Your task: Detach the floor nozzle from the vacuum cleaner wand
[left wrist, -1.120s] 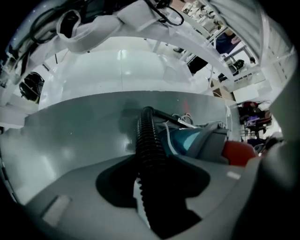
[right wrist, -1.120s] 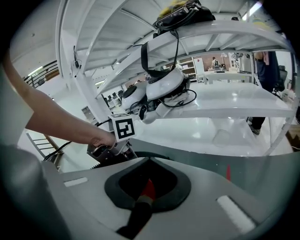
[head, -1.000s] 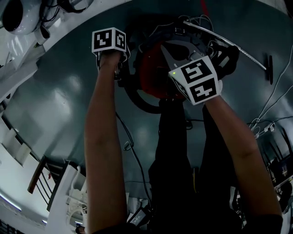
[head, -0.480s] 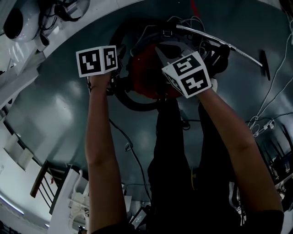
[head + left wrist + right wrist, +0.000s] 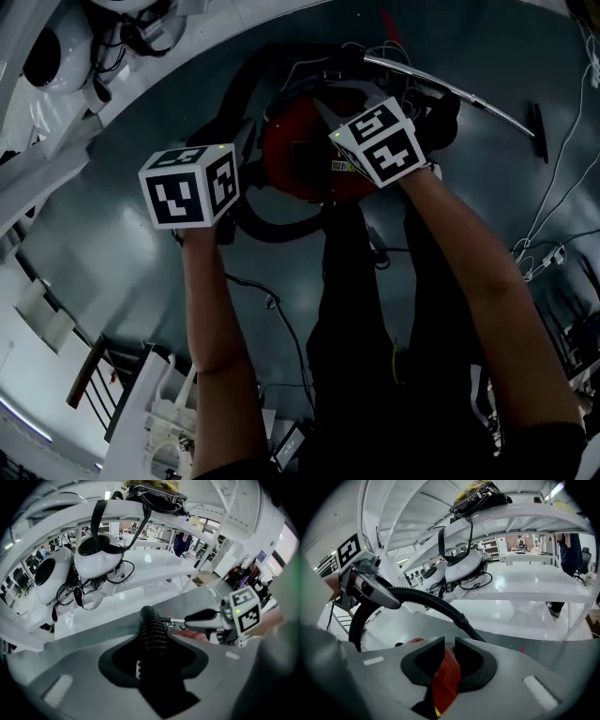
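A red vacuum cleaner body (image 5: 300,159) lies on the grey floor below me, with a black ribbed hose (image 5: 281,230) looping around it. The metal wand (image 5: 441,86) runs off to the right and ends at a small dark piece (image 5: 539,127). My left gripper (image 5: 152,654) is shut on the ribbed hose (image 5: 151,630) and holds it up off the floor. My right gripper (image 5: 446,656) hovers over the red body (image 5: 445,679). Its jaws have just been opening and stand a narrow gap apart. The red shell shows through the gap, and the pads press on nothing.
White shelving with rounded white shells (image 5: 96,557) and a black bag (image 5: 480,496) curves around the far side. Loose cables (image 5: 553,216) lie on the floor at the right. My dark-trousered legs (image 5: 356,309) stand just behind the vacuum.
My left gripper has risen toward the camera and drifted left, lifting the hose with it. The right gripper has shifted slightly over the red body.
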A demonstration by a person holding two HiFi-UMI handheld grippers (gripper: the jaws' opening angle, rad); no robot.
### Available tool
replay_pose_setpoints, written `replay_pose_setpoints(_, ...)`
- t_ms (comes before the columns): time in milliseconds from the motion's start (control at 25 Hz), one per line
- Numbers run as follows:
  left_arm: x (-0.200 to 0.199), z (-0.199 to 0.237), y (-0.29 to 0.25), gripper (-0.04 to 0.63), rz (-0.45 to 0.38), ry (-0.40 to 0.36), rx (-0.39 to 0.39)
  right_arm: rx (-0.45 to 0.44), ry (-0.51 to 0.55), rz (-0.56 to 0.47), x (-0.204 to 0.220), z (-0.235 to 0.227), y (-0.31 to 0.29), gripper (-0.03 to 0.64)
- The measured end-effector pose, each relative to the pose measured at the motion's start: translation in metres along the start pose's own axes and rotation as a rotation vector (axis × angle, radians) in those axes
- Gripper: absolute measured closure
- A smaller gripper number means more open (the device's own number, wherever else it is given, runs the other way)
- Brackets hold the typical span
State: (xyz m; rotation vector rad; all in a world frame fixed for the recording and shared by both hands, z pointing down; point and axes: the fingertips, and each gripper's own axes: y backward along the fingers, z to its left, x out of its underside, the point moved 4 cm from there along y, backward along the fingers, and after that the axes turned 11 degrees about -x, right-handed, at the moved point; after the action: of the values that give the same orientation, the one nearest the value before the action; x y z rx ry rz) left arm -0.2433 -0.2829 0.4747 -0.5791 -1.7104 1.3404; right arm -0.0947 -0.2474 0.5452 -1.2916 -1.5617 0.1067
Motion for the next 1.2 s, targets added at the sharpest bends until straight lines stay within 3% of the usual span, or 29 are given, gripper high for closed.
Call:
replay_pose_setpoints(240,0.0,-0.02,0.057,0.416,-0.032,-0.059,-0.015,-0.012,0.032,0.028,-0.007,-0.001,0.01,0.504)
replay_pose_setpoints(320,-0.003,-0.028,0.075,0.416,-0.037,-0.073,-0.008,-0.012,0.053,0.015,-0.013,0.0,0.012,0.461)
replay_pose_setpoints(480,-0.005,-0.035,0.107,0.416,-0.026,-0.114,-0.008,-0.001,0.124,0.019,-0.023,-0.001,0.012,0.404)
replay_pose_setpoints(680,-0.017,-0.036,0.15,0.416,-0.087,-0.145,-0.018,0.042,0.256,0.03,-0.036,-0.007,0.01,0.36)
replay_pose_setpoints(840,-0.014,-0.031,0.176,0.416,-0.094,-0.175,-0.015,0.1,0.403,0.093,-0.039,-0.014,0.002,0.319)
replay_pose_setpoints(1200,-0.003,-0.001,0.226,0.416,-0.118,-0.197,-0.042,0.173,0.493,0.237,-0.025,-0.033,-0.019,0.304)
